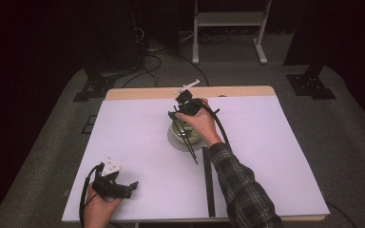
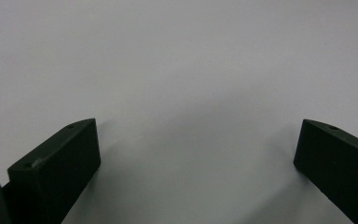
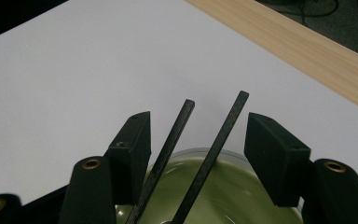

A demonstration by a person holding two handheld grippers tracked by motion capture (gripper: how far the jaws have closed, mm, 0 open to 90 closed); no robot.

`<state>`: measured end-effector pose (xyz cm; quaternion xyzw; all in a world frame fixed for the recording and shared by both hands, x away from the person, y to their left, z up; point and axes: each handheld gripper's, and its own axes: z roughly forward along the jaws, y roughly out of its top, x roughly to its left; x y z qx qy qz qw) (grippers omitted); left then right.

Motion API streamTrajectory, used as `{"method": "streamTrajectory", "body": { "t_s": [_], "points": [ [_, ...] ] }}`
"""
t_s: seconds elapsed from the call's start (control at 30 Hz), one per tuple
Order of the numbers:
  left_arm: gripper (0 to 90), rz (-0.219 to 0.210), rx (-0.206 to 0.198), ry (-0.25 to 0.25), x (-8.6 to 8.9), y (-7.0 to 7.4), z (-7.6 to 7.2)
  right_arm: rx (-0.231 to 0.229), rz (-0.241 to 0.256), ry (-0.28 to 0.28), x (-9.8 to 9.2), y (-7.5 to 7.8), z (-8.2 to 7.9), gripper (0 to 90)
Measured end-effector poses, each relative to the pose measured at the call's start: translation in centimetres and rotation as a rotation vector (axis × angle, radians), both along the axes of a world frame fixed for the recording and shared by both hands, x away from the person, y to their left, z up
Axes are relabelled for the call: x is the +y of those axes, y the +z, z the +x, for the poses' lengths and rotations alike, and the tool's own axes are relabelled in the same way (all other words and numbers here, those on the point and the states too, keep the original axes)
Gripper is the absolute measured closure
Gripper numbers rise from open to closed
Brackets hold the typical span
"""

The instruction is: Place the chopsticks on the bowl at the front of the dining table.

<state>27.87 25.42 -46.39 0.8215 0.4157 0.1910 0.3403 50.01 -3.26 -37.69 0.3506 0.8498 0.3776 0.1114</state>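
2 chopsticks [image 3: 200, 154] between right gripper's [image 3: 196, 142] parted jaws.

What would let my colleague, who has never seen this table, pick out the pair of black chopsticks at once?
Start at the white table and find the pale green bowl on a grey saucer near its middle, under the right gripper. The chopsticks are two thin, square-edged black sticks lying across that bowl, passing between the gripper's open jaws. Nothing else there is so long and slim.
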Motion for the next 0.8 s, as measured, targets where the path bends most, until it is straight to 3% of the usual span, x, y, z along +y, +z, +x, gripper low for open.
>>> {"method": "streamTrajectory", "body": {
  "t_s": [0.37, 0.8],
  "points": [
    [0.0, 0.000, 0.000, 0.001, 0.0, 0.0, 0.0, 0.009, -0.013, -0.022, 0.8, -0.7, 1.1, 41.8],
    [0.0, 0.000, 0.001, 0.001, 0.0, 0.0, 0.0, 0.010, -0.023, -0.054, 0.0, -0.6, 1.7, 47.5]
  ]
}}
